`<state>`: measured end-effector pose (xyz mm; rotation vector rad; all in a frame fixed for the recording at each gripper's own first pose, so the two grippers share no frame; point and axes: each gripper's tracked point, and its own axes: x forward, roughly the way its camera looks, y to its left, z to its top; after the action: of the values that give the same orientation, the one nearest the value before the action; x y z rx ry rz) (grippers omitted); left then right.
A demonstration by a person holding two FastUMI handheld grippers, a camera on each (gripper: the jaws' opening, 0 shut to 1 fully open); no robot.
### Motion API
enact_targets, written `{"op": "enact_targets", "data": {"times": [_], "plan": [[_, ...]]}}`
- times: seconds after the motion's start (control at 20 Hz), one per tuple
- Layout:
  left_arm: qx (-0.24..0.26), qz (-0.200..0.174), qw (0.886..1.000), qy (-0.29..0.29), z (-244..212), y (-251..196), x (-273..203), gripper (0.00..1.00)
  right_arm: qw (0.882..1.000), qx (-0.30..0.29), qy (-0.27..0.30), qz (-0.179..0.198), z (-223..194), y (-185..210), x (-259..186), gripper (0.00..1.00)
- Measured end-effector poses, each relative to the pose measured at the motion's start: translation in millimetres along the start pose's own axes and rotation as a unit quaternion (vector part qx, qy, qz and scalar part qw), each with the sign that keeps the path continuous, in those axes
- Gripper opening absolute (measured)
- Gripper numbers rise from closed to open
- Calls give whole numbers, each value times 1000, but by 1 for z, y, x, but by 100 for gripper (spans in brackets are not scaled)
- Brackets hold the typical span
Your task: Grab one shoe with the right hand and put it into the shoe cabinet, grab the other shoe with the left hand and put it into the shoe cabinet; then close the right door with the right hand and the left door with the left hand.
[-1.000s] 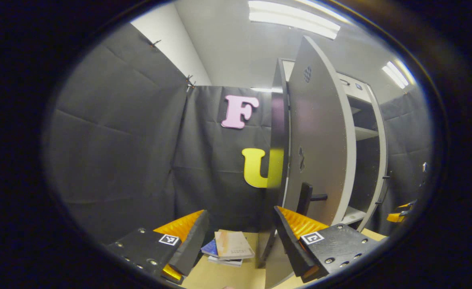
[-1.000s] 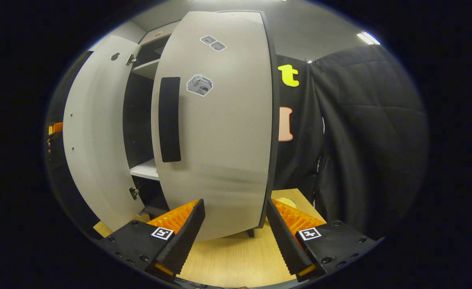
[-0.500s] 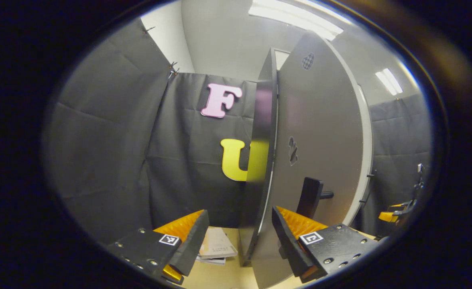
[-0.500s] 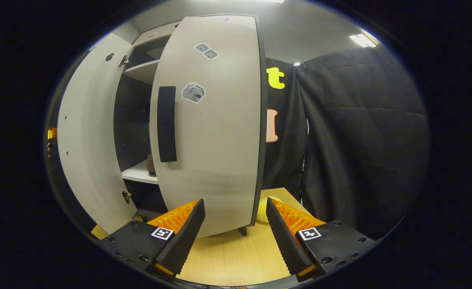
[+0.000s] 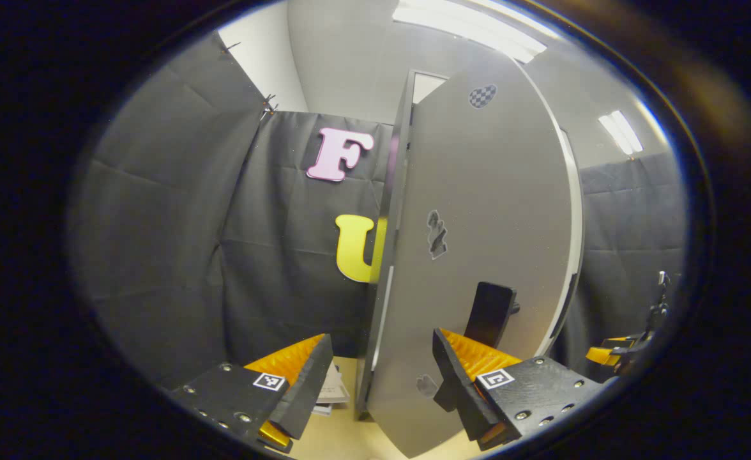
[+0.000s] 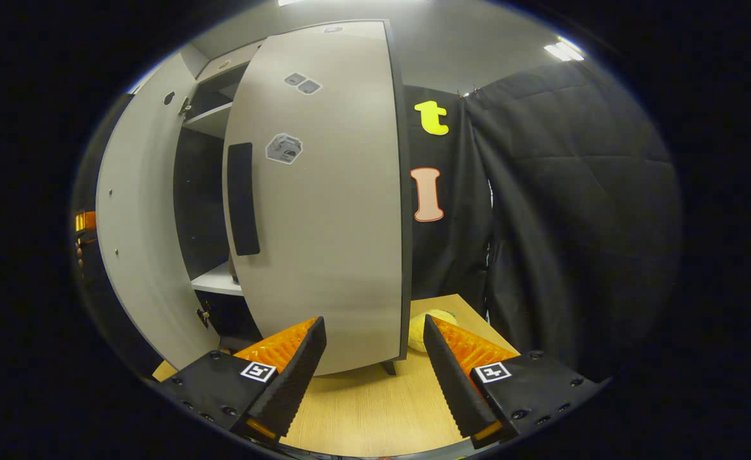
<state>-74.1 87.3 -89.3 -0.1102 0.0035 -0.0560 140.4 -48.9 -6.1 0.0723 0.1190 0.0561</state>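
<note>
Looking along the left gripper (image 5: 379, 377) in the left gripper view, its fingers (image 5: 308, 377) stand wide apart and hold nothing. The left door (image 5: 477, 255) of the cabinet rises just ahead, its dark front edge in the gap between the fingers, nearer the right one. The right finger lies against or just in front of the door's grey face, below the black handle (image 5: 492, 313); whether it touches cannot be told. Behind the left finger, a small stack of booklets (image 5: 334, 390) lies on the table (image 5: 331, 441). Far off past the right finger, at the view's rim, part of the other gripper (image 5: 618, 354) shows.

In the right gripper view, the right gripper (image 6: 375, 377) is likewise spread wide and empty, above the table (image 6: 375, 409). The right door (image 6: 324, 204) stands ahead of the left finger and the gap, apart from both fingers, with its long black handle (image 6: 242, 198) up and to the left. Left of that door a dark opening shows the cabinet's (image 6: 206, 191) shelves, and beyond it the left door's inner face (image 6: 139, 243). A shoe's brown tip (image 6: 230, 268) peeks out on the lower shelf, beside the right door's edge. A yellow thing (image 6: 430, 326) lies on the table just behind the right finger.
</note>
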Motion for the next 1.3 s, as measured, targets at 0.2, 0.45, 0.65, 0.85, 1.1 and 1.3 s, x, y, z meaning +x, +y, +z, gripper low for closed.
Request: {"op": "enact_targets", "data": {"times": [0.2, 0.45, 0.65, 0.85, 1.1, 1.3], "plan": [[-35, 7, 999, -8, -4, -29, 13, 99, 1000, -10, -21, 12, 13, -12, 3, 94], [-31, 12, 999, -19, -2, -82, 38, 99, 999, -9, -18, 33, 12, -20, 0, 94], [-40, 56, 996, -55, 16, -91, 27, 99, 999, 8, -34, 31, 28, -37, -2, 93], [-71, 58, 993, -73, 24, -98, -1, 99, 999, -6, -46, 27, 47, -54, 8, 92], [-35, 120, 989, -80, 27, -77, -54, 88, 995, -47, -64, 52, 74, -56, 22, 95], [-13, 139, 987, -77, 31, -80, -90, 92, 992, -45, -73, 89, 92, -37, 29, 95]]}}
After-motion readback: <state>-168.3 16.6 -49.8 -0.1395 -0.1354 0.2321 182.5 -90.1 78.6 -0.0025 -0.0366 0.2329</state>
